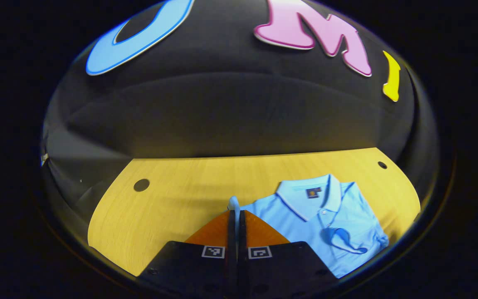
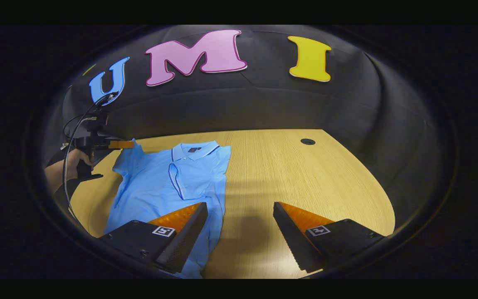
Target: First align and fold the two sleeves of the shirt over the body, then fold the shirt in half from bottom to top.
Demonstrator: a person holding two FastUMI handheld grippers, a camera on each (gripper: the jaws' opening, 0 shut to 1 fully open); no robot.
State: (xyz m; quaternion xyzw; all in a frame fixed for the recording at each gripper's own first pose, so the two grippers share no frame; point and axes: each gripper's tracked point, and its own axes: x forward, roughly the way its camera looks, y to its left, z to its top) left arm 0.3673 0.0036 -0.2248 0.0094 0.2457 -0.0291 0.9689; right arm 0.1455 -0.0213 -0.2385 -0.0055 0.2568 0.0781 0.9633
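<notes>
Clamped on the left sleeve, the left gripper held it raised beside the shirt, which lay collar-away on the table; the body lay rightward, while the right gripper hovered with fingers spread wide over its hem-side edge.

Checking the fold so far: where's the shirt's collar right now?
In the right gripper view, the collar lies at the shirt's far end, left of the table's middle.
</notes>
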